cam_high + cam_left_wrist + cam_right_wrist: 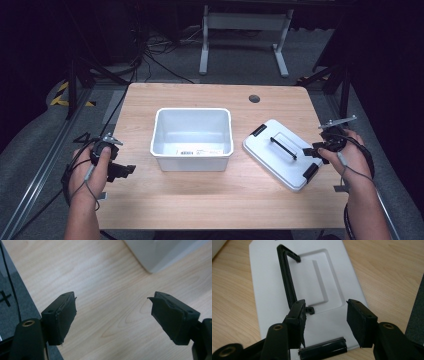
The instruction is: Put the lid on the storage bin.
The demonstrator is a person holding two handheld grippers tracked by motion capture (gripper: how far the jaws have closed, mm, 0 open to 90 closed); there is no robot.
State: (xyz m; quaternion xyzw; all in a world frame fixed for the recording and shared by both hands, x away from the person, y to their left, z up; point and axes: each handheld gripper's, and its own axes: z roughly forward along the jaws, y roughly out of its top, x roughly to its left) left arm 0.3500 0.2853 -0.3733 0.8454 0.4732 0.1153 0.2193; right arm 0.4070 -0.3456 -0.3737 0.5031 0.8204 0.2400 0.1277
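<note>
Near the table's [210, 205] left edge, the left gripper [121, 171] hovered with its jaws spread wide over bare wood and nothing between them. The white bin [192, 138] sat open at the table's centre. Toward the right edge lay the white lid [282, 152], turned askew, and the right gripper [325, 315] stood fairly wide above its near end, beside the black handle [287, 277], seemingly gripping nothing.
</note>
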